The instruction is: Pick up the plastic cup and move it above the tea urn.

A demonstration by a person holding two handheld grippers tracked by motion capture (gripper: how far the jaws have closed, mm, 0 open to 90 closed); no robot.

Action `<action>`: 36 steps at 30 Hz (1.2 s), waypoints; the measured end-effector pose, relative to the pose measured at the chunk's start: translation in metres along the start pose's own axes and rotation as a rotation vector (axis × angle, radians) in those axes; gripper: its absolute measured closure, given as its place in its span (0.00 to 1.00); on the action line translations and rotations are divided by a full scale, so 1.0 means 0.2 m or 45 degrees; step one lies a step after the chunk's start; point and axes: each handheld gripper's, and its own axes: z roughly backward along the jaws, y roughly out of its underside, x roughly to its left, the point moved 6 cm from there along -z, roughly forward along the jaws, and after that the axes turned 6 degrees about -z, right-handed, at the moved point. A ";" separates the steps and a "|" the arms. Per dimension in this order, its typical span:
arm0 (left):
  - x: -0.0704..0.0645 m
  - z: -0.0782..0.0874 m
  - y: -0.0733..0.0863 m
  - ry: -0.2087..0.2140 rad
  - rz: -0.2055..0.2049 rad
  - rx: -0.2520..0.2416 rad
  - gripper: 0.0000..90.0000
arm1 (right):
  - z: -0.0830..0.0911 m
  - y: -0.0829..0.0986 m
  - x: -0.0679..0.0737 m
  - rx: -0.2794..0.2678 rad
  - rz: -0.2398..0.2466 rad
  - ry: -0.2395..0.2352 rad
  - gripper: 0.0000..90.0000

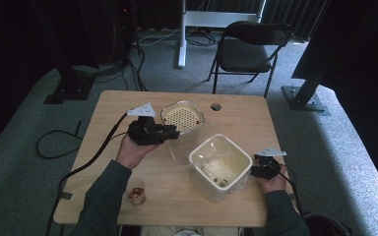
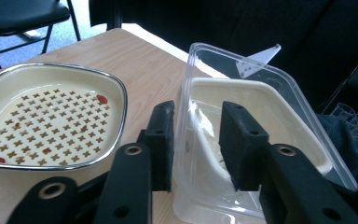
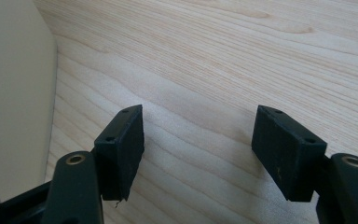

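Clear plastic container point(image 1: 220, 164): square, open-topped, tilted on tabletop point(image 1: 236, 110), cream insert inside, left tool point(image 2: 196, 140) straddling its near wall. Cream perforated strainer tray point(image 1: 182, 117) lies just behind, red bits on it.

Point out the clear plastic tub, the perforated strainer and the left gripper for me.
clear plastic tub point(image 2: 193, 84): left gripper view, on its near wall.
perforated strainer point(image 1: 182, 117): high view, on its holed floor.
left gripper point(image 2: 196, 140): left gripper view, midway between its jaws, which straddle the tub's wall.
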 end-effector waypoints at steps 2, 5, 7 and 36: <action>0.00 -0.01 0.00 -0.003 -0.001 0.005 0.80 | 0.00 0.00 0.00 0.000 0.000 0.000 0.37; 0.00 -0.02 0.01 -0.005 -0.007 0.009 0.86 | 0.00 0.00 0.00 0.000 0.000 0.000 0.37; -0.01 -0.04 0.01 -0.012 -0.036 0.030 0.89 | 0.00 0.00 0.00 0.000 0.000 0.000 0.37; -0.01 0.09 0.01 -0.091 -0.021 -0.131 0.56 | 0.00 0.00 0.00 -0.001 0.002 -0.002 0.37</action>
